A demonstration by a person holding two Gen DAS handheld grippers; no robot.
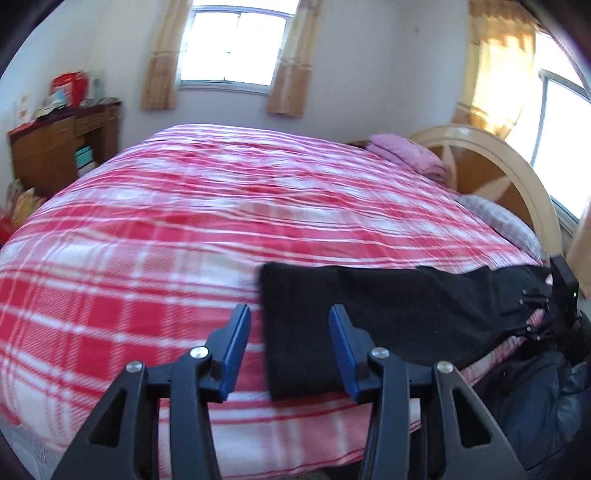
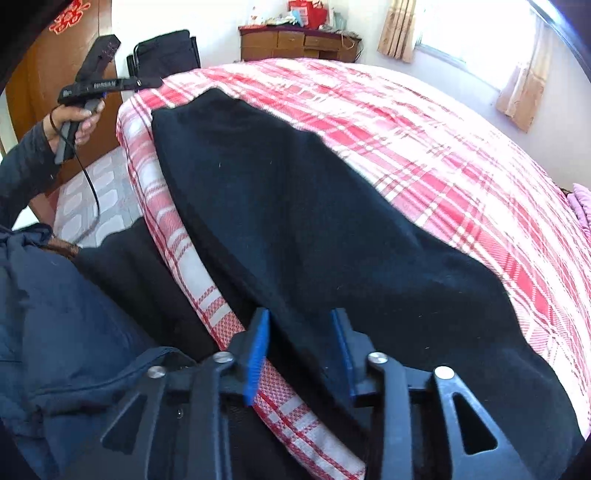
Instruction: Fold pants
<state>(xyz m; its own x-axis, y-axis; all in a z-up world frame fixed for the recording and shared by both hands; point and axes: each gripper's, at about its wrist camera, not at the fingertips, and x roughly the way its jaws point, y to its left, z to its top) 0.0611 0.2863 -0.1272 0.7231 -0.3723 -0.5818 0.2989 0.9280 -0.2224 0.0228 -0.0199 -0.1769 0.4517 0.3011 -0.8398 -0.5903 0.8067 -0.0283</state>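
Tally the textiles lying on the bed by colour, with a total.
Black: 1, the black knit pants stretched along the bed edge
Red: 1, the red-and-white plaid bedspread
Pink: 1, the folded pink cloth near the headboard
Grey: 1, the grey checked pillow
Total: 4

A red paper-cut double-happiness sign (image 2: 70, 16) hangs on the brown wooden door (image 2: 44, 92) at far left. White lettering on the left gripper's (image 2: 147, 82) black body is too blurred to read.
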